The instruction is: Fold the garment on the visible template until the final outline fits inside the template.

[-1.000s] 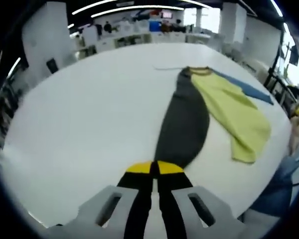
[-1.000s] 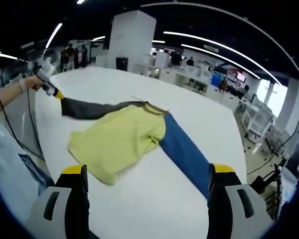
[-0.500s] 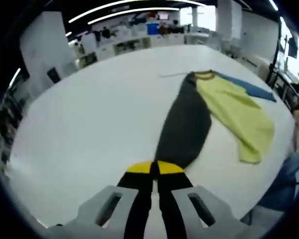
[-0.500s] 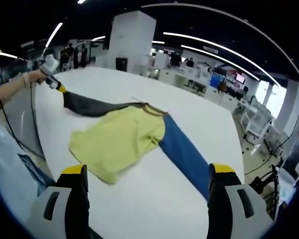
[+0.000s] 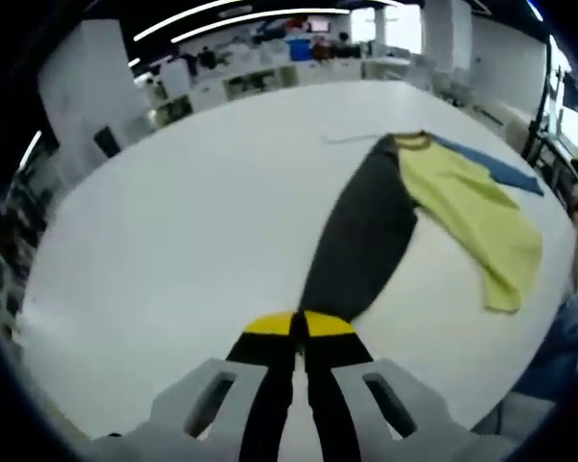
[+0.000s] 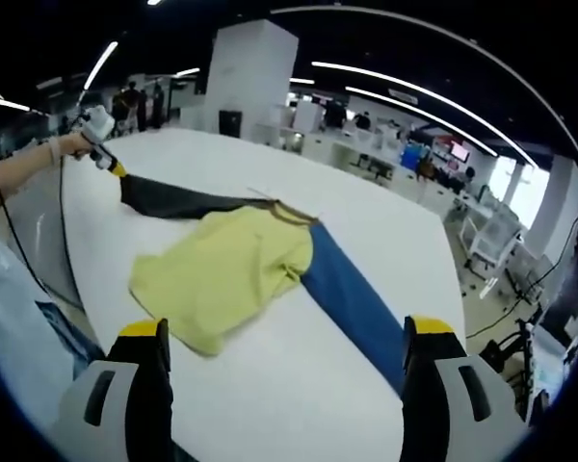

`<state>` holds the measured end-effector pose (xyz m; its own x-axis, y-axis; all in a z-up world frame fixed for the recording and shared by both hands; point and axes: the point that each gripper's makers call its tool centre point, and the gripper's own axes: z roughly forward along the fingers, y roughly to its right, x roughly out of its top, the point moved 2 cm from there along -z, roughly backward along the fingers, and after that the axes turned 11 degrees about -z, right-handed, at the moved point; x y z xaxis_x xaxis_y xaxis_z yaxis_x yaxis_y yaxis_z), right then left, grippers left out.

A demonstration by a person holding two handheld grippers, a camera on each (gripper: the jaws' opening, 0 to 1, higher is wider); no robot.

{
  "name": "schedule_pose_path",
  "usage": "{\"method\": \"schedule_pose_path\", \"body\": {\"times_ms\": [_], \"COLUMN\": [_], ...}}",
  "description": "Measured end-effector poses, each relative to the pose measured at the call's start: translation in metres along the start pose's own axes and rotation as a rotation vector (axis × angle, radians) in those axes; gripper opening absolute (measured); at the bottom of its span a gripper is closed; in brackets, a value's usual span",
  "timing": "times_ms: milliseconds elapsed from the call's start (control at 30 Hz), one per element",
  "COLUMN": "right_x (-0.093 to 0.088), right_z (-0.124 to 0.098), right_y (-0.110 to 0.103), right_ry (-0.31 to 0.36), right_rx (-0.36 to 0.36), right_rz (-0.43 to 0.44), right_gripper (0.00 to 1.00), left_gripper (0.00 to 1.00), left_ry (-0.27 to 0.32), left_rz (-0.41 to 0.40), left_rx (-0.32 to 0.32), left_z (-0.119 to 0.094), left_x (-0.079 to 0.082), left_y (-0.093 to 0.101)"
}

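Note:
A long-sleeved garment lies spread on the white table (image 5: 173,241). It has a yellow body (image 6: 222,274), a dark grey sleeve (image 5: 361,241) and a blue sleeve (image 6: 352,298). My left gripper (image 5: 299,325) is shut on the grey sleeve's cuff, and the sleeve runs straight away from it to the collar (image 5: 409,141). In the right gripper view, a hand holds that left gripper (image 6: 114,169) at the far left edge of the table. My right gripper (image 6: 284,332) stands open, jaws wide apart, with the blue sleeve's end just beside its right jaw.
A thin dark line (image 5: 347,138) lies on the table by the collar. A person's blue clothing (image 6: 24,332) fills the near left table edge. A white pillar (image 6: 246,82), desks and chairs (image 6: 491,241) stand beyond the table.
The left gripper has drawn the grey sleeve's cuff a little farther out and up from the body, so the sleeve lies straighter. The right gripper stays open in place.

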<state>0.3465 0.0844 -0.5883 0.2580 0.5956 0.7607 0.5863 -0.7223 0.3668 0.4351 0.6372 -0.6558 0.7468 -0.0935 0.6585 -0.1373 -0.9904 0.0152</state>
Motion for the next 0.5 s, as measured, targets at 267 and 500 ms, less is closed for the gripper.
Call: {"method": "schedule_pose_path", "body": {"times_ms": [267, 500], "right_x": [0.002, 0.002], "right_z": [0.001, 0.001], "right_y": [0.004, 0.006], "right_ry": [-0.006, -0.014], "right_rx": [-0.014, -0.027], "right_rz": [0.003, 0.008], "right_gripper": [1.0, 1.0], "left_gripper": [0.0, 0.0], "left_ry": [-0.006, -0.02], "left_rz": [-0.01, -0.026], "left_rx": [0.009, 0.026], "left_z": [0.01, 0.018], "left_x": [0.002, -0.004], "left_y": [-0.016, -0.031]}}
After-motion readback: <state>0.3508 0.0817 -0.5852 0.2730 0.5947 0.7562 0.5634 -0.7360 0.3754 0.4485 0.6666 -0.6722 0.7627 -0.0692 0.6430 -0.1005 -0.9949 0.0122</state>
